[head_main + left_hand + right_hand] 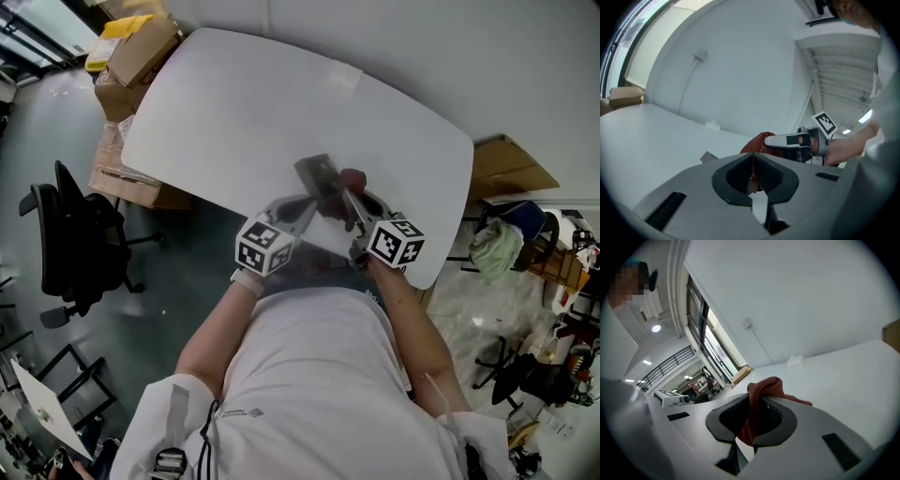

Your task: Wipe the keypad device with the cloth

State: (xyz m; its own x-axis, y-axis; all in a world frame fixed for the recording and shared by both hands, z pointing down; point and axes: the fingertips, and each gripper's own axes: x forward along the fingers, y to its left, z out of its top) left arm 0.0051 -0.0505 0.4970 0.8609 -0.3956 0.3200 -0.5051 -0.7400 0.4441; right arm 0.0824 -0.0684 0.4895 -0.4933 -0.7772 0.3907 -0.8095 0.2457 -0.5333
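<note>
left gripper (pixel 752 161) closed, pinching keypad device (pixel 316 174) edge; likely rigid, light | right gripper (pixel 754 401) clamps soft cloth (pixel 764 385), bunched between fingers

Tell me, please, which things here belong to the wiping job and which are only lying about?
Job: cloth in the right claw; keypad device in the left claw; table.
Lying about: cardboard boxes; office chair.

L gripper (pixel 752 177) & R gripper (pixel 751 420) both clamped
</note>
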